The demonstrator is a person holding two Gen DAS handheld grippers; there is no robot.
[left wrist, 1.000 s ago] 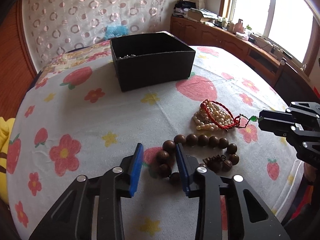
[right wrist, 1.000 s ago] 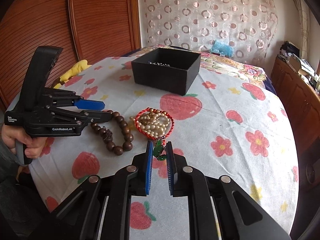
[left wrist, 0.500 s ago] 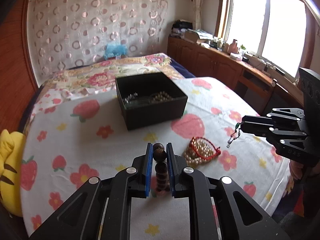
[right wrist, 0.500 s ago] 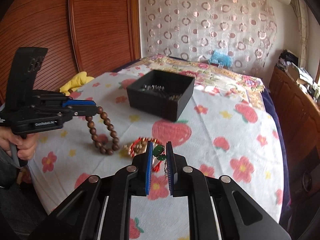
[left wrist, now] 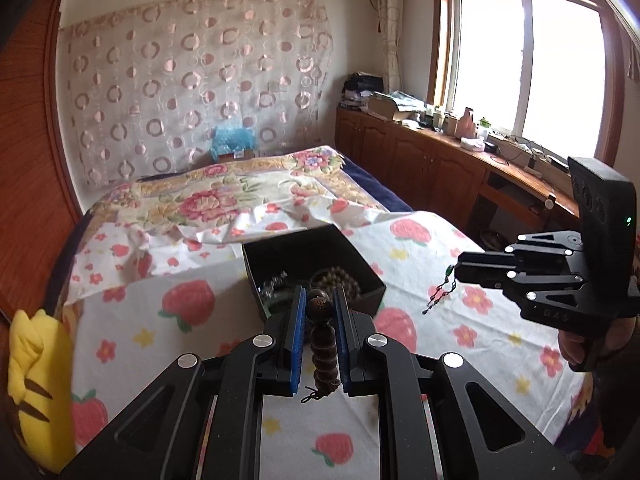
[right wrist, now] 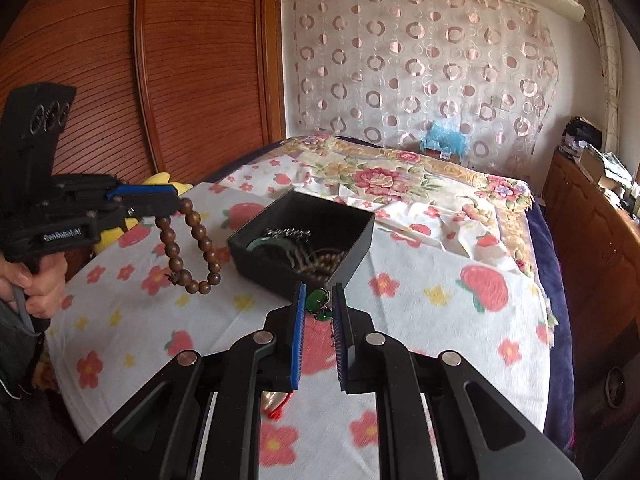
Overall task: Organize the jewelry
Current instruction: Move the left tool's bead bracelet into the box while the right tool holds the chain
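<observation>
Two pieces of jewelry hang in the air, one in each tool, and both are headed, I judge, for the black box (right wrist: 304,240) on the strawberry-print cloth (right wrist: 420,308). A wooden bead bracelet (right wrist: 188,248) dangles as a loop from the left tool (left wrist: 318,308), whose blue pads are closed on its top bead; in the right wrist view it hangs to the left of the box, above the cloth and short of the near-left wall. The green pendant (right wrist: 319,306) is pinched between the narrow pads of the right tool (right wrist: 318,300), with a thin dark chain (left wrist: 440,294) trailing below, and sits just short of the box's near corner. The box lies straight ahead of both tools and already holds a silver chain, a green bangle and some beads. The left tool looks nearer to the opening.
</observation>
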